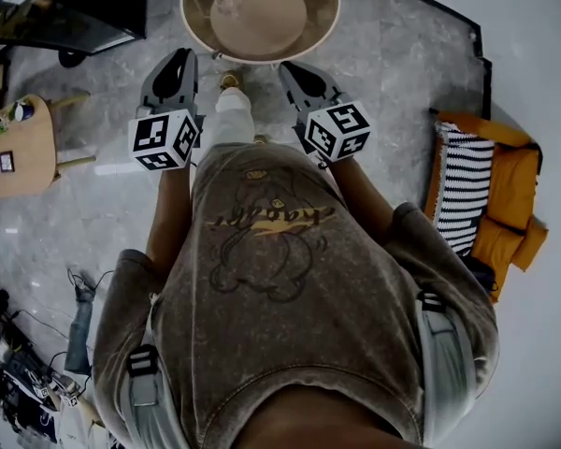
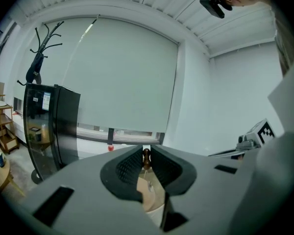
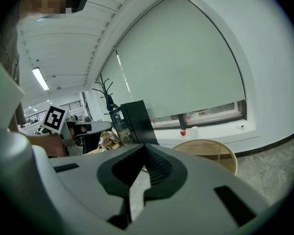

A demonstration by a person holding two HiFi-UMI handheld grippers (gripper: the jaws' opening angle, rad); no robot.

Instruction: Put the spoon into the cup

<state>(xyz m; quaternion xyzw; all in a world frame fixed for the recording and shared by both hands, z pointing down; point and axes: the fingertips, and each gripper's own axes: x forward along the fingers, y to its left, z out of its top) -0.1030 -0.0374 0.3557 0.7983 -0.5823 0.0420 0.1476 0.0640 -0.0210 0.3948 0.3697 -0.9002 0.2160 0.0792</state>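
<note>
Cup first: the clear glass cup (image 1: 226, 6) sits on the round beige table (image 1: 329, 12), dead ahead of both grippers and a touch nearer your left gripper (image 1: 179, 61). Its jaws stand a thin slit apart with a small dark brown knob (image 2: 146, 156) showing in the slit. Can't tell if that's the spoon's handle, pinched, or something beyond. Your right gripper (image 1: 296, 75) is closed on nothing. No plain spoon shows anywhere, and the table's far side is cut off.
</note>
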